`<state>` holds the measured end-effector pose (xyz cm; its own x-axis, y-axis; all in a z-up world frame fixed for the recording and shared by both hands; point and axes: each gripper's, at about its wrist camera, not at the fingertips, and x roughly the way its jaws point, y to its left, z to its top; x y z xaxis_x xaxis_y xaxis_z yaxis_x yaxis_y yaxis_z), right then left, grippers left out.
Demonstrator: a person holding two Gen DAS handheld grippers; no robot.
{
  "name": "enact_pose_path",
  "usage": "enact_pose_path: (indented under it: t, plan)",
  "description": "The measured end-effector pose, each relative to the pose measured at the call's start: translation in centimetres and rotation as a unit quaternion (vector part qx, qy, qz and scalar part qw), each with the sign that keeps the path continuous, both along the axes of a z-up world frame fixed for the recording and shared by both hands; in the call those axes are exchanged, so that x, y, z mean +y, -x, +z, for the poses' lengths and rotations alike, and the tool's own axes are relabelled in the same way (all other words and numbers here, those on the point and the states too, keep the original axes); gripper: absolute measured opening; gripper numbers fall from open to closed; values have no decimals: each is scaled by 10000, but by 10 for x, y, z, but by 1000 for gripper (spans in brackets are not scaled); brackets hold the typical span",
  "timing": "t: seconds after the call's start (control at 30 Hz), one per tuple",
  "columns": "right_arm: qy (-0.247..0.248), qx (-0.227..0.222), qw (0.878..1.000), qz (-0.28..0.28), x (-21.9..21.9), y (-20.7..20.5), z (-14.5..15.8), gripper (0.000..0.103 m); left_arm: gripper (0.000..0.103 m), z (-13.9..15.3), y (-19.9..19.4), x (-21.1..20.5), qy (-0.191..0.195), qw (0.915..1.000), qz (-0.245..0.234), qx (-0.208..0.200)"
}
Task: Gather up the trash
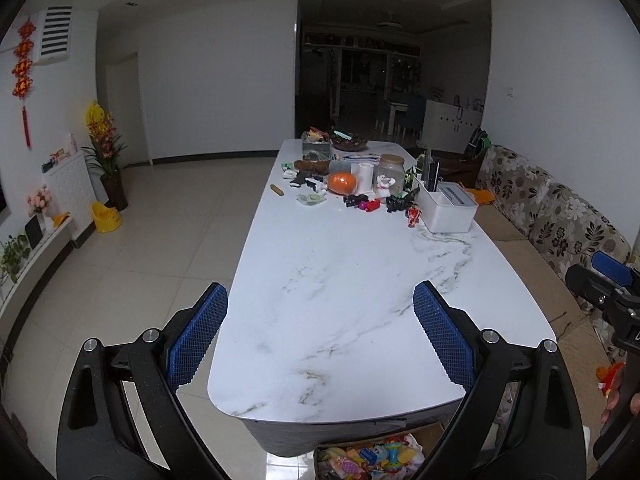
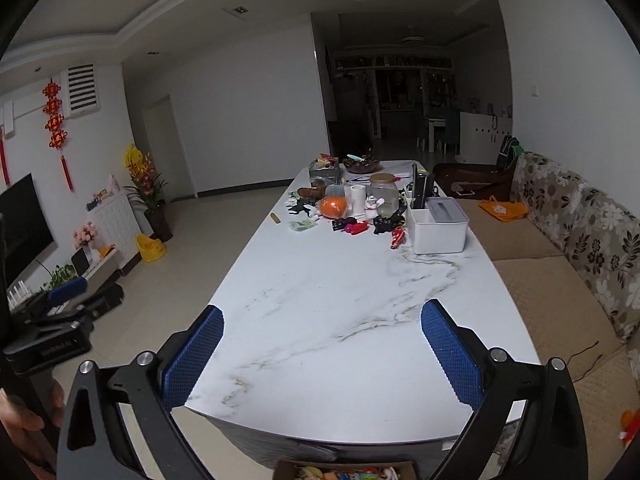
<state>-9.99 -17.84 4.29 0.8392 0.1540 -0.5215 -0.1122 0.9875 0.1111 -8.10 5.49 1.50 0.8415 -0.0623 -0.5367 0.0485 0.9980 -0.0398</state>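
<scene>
A long white marble table (image 1: 340,288) (image 2: 340,300) stretches away from me. At its far half lies a cluster of clutter: an orange ball-like object (image 1: 342,183) (image 2: 333,207), a crumpled greenish wrapper (image 1: 311,199) (image 2: 303,224), a small tan piece (image 1: 277,189) (image 2: 275,218), black and red small items (image 1: 362,203) (image 2: 352,226), a red wrapper (image 1: 413,216) (image 2: 398,237). My left gripper (image 1: 320,332) is open and empty above the near end. My right gripper (image 2: 322,354) is open and empty beside it.
A white box (image 1: 446,208) (image 2: 438,226), a glass jar (image 1: 391,173) (image 2: 384,194) and a bowl (image 1: 350,141) stand on the far table. A floral sofa (image 2: 580,240) runs along the right. A box of toys (image 1: 372,458) sits under the near edge.
</scene>
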Motion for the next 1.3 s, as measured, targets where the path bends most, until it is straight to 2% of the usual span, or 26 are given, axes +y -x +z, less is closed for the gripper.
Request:
enact_pose_path:
  t: [0.6,1.3]
  plan:
    - [-46,-19,9996,276,-26,11,4,98,92,14,23,-25,-216,9991,331,-155]
    - [-28,-49,9995,318,-33,22,8,98,92,15,28,-27,-246,9994,221,-115]
